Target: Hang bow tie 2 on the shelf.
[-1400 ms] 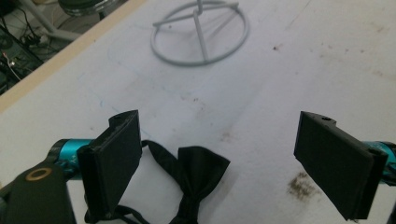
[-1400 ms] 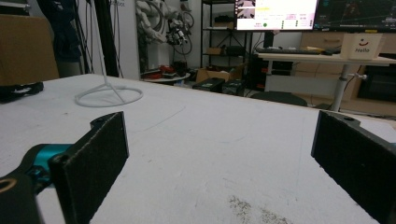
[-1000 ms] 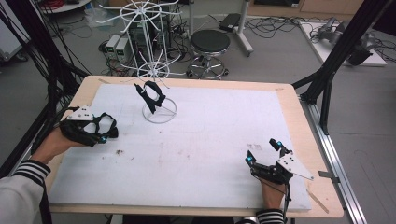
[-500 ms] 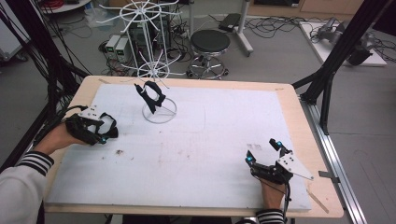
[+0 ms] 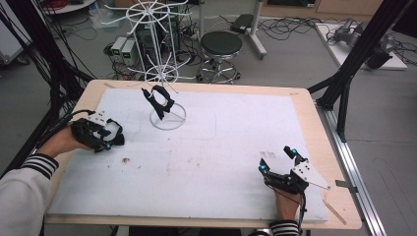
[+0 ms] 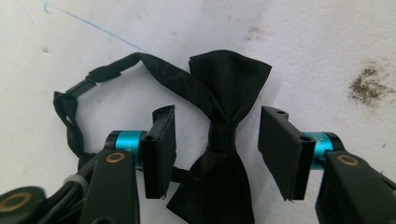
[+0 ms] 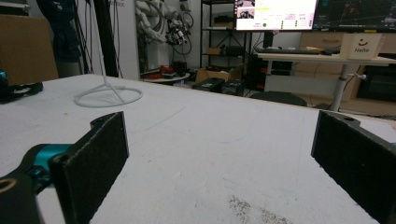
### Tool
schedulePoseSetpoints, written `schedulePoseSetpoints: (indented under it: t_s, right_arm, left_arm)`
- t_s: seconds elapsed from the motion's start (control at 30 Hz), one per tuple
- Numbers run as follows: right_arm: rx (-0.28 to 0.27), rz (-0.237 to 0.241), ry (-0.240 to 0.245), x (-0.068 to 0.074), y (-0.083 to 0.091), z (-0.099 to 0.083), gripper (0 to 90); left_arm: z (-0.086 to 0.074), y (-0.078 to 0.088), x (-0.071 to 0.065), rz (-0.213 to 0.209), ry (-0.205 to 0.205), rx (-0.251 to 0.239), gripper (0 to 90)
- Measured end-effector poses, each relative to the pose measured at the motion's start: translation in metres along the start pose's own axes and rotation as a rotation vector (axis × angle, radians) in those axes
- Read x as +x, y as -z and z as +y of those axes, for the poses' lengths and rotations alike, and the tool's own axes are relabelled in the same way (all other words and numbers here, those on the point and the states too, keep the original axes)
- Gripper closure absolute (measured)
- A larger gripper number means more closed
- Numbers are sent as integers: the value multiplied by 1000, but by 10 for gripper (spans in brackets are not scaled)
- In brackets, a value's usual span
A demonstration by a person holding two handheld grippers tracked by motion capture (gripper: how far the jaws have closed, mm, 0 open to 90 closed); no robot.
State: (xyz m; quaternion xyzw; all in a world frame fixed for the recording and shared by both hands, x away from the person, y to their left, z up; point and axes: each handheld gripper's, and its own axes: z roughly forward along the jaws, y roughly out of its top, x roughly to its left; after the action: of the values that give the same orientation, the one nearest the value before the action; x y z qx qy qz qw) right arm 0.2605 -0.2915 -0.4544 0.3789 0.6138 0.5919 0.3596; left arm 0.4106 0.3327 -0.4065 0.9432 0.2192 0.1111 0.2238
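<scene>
— Where is the bow tie (image 6: 227,140) found?

— Flat on the white mat (image 5: 231,147), well left of the white wire stand (image 5: 167,117), between the spread jaws of the left gripper (image 6: 215,148); nothing is pinched yet.

— How should it be taken?

— Soft, light cloth is judged; the stitched centre knot is best gripped.

— And the right gripper (image 5: 278,162)?

— Spread, empty, far right of the stand. "Hello" is read on a box (image 7: 363,46).

A white box (image 7: 363,46) reads "Hello".
</scene>
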Motion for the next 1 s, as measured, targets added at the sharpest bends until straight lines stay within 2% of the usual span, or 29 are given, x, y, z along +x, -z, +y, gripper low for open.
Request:
schedulePoseSetpoints:
  t_s: [0.1,0.13,0.17,0.3,0.37,0.5,0.53,0.73,0.77,0.9,1.0]
  right_arm:
    - [0,-1,-1,0,0,0,33]
    - [0,0,-2,0,0,0,33]
    - [1,0,-3,0,0,0,33]
    - [1,0,-3,0,0,0,33]
    - [0,2,-3,0,0,0,33]
    - [1,2,-3,0,0,0,33]
    - [0,2,-3,0,0,0,33]
    - [0,1,-4,0,0,0,33]
    - [0,1,-4,0,0,0,33]
    - [-2,2,-3,0,0,0,33]
    - [-2,2,-4,0,0,0,32]
  left_arm:
    - [1,-1,2,7,9,27,491]
    - [1,-1,2,-3,12,32,507]
    - [1,-1,3,3,-1,41,513]
    - [2,-4,2,-12,8,49,540]
    - [2,-5,3,-9,-1,67,545]
    - [2,-8,2,-18,30,92,594]
    - [3,-8,3,-33,28,95,619]
    - [4,-8,1,-29,40,102,740]
    - [4,-8,0,-26,55,94,745]
    - [4,-7,0,-22,45,83,745]
    - [3,-6,-3,-20,58,47,747]
